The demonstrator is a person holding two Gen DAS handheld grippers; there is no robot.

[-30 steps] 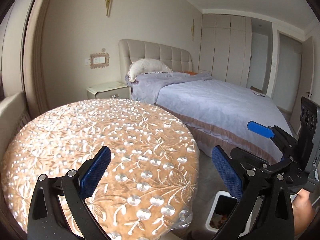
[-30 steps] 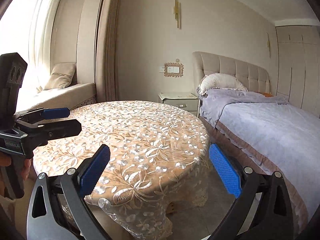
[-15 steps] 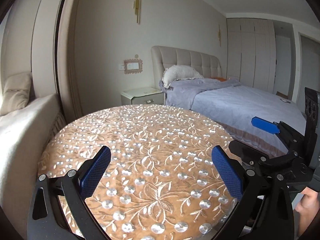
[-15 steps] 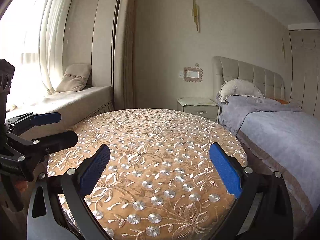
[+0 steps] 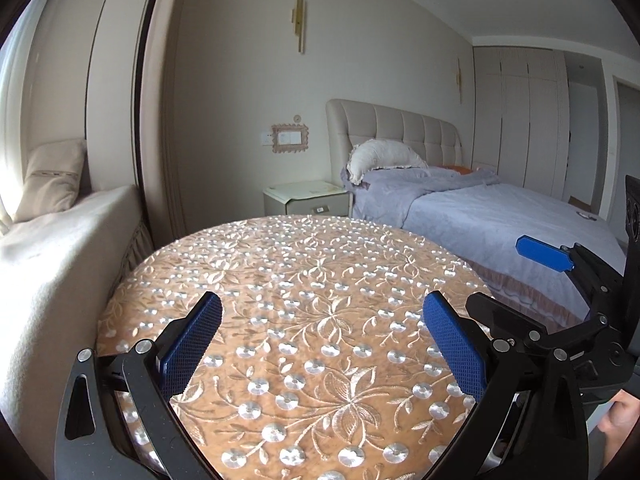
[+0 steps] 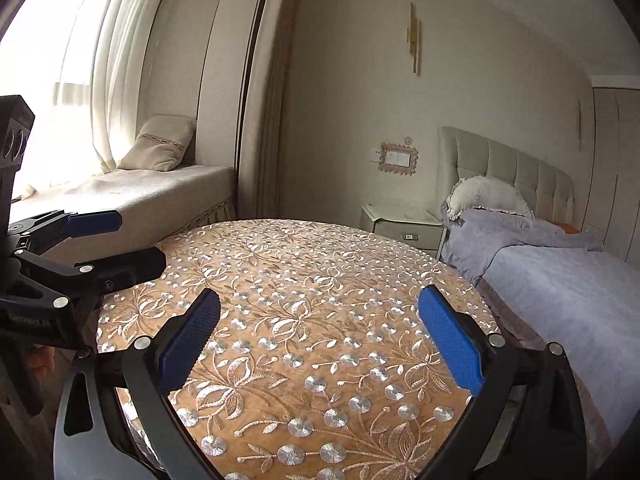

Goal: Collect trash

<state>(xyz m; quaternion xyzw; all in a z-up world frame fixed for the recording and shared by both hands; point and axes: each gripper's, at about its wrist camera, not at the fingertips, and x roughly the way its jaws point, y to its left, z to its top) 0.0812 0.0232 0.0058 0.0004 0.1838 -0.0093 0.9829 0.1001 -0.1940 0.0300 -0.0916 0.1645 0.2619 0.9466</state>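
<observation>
Both the left tongs (image 5: 322,350) and right tongs (image 6: 318,346) hung wide open and empty over the round bench (image 5: 304,280). No trash showed; best to search beyond, toward three o'clock.

You're looking at the round table (image 5: 320,272), and it fills the lower middle of both views. It wears a tan cloth stitched with pale flowering vines and rows of shiny silver discs, lying flat across the top and dropping over the rim. It stands between the window seat (image 5: 60,248) and the bed (image 5: 500,216), close to both.
</observation>
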